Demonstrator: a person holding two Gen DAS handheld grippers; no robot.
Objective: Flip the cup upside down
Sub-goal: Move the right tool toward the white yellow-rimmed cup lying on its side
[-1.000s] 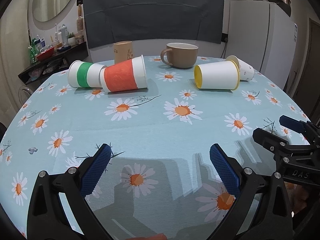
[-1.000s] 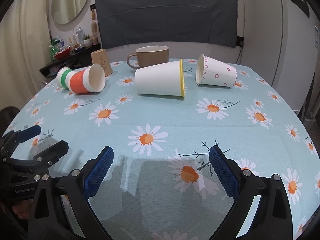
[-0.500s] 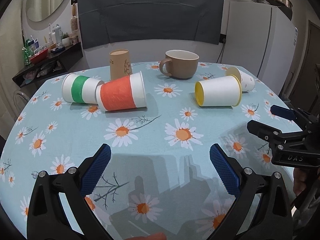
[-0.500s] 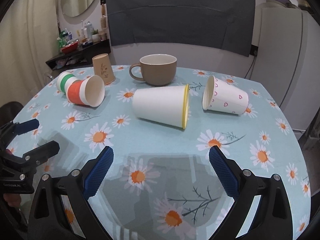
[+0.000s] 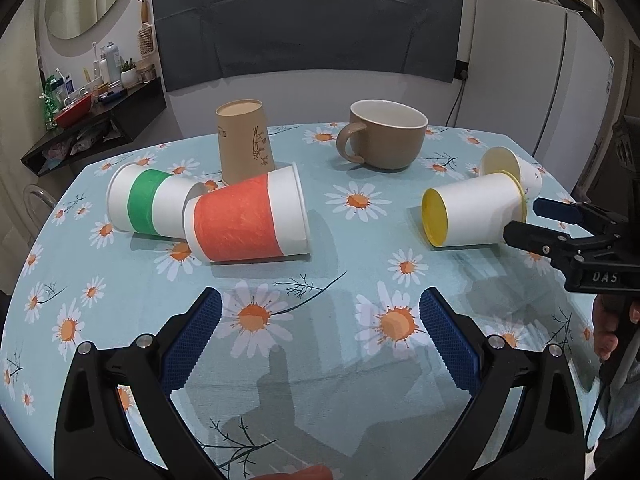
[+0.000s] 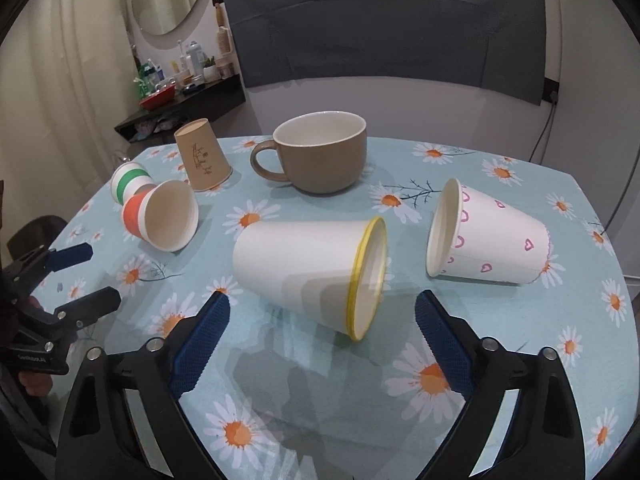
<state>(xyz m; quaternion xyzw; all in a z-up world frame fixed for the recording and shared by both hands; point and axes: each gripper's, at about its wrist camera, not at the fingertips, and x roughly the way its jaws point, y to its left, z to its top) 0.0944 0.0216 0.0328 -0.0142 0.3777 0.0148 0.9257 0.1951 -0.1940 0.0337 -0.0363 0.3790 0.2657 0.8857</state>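
Several paper cups lie on their sides on the daisy tablecloth (image 5: 320,360): an orange-banded cup (image 5: 248,220) (image 6: 162,216), a green-banded cup (image 5: 148,202) (image 6: 126,180), a yellow-rimmed white cup (image 5: 474,216) (image 6: 308,272) and a heart-patterned cup (image 6: 486,240) (image 5: 516,170). A brown paper cup (image 5: 244,140) (image 6: 202,158) stands upside down. A brown mug (image 5: 382,134) (image 6: 320,156) stands upright. My left gripper (image 5: 320,344) is open and empty, in front of the orange cup. My right gripper (image 6: 320,344) is open and empty, just short of the yellow-rimmed cup; it also shows in the left wrist view (image 5: 536,220).
A white fridge (image 5: 536,72) stands behind the table at the right. A dark shelf with bottles and a red bowl (image 5: 92,120) is at the back left. A dark cloth (image 5: 308,20) hangs on the far wall. The table edge curves close on both sides.
Both grippers have moved forward towards the cups, which now look larger and closer. The right gripper has closed in on the yellow-rimmed cup. No cup has moved.
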